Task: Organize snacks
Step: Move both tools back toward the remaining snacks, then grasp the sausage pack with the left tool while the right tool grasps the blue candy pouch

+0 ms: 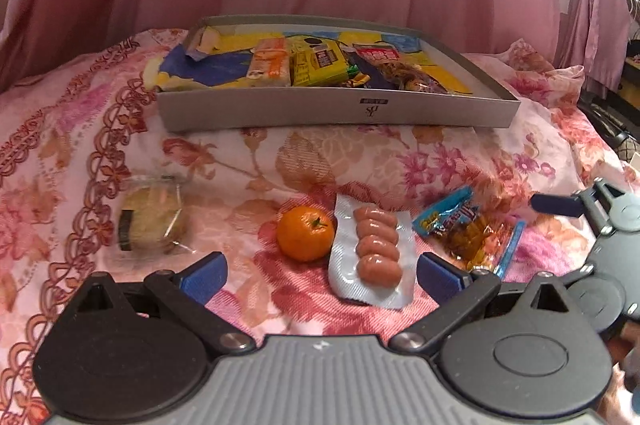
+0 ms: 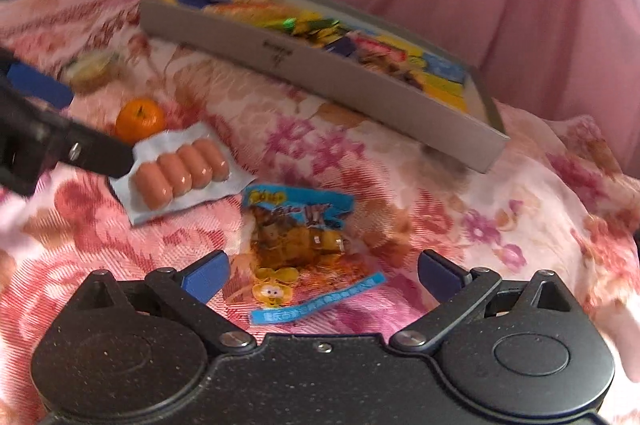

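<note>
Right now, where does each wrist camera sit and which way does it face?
Left wrist: rides on the left gripper, looking forward over the orange and sausage pack to the grey box; its own open blue fingers show.
Right wrist: rides on the right gripper, above the blue snack bag; fingers open.
Shared: orange, sausage pack, bag, box; each view shows the other gripper.
</note>
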The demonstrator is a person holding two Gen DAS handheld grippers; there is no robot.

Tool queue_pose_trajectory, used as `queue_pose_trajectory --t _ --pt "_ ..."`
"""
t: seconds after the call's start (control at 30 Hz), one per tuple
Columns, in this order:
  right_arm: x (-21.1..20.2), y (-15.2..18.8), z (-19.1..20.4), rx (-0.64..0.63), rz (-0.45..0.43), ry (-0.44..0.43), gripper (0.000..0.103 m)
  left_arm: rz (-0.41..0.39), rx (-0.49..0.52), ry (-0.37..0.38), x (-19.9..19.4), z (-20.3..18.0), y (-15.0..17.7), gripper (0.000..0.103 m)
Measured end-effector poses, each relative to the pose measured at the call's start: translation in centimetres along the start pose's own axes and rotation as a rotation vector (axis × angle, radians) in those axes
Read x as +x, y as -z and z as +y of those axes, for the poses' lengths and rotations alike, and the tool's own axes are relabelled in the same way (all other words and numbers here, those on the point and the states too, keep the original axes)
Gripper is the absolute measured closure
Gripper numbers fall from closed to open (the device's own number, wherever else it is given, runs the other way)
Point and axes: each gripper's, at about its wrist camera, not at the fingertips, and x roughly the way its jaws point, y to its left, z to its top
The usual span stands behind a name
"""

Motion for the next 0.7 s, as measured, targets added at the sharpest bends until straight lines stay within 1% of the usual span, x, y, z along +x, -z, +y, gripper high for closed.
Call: queue_pose_trajectory --t 0.07,0.13,0.27,0.3,0.37,0.43,0.57,0.7 --pt "0.3 -0.1 0.6 -0.019 -0.002 0.018 0.004 0.015 -0.013 0.010 0.5 -0.1 -0.2 0.001" --pt "0.4 -0.2 1.0 -0.037 -0.024 0.032 0.004 0.027 -0.022 0.018 1.0 -0.2 -0.3 0.001" --pt "0.9 -0.2 1.1 -0.055 -0.047 0.034 0.007 0.048 -0.027 0.056 1.5 -0.5 -0.3 0.001" --pt "1.0 -0.3 1.0 -0.052 -0.048 0.032 0.009 0.048 -0.023 0.064 1.5 -0.6 -0.3 0.001" --pt "1.2 -0.5 0.8 -0.036 -0.042 0.023 0.015 0.048 -0.011 0.073 1.6 -0.8 -0.4 0.002" --pt "1.4 -0.6 0.5 -0.020 -0.036 0.011 0.018 0.048 -0.005 0.079 1.7 -0.9 -0.5 0.004" --pt "1.6 -0.6 0.0 0.022 -0.023 -0.032 0.025 0.058 -0.015 0.101 1.8 -1.1 -0.8 0.008" --pt "1.8 -0.5 -0.6 0.075 0.002 -0.048 0.025 0.073 -0.030 0.113 2.2 -1.2 -1.0 0.010"
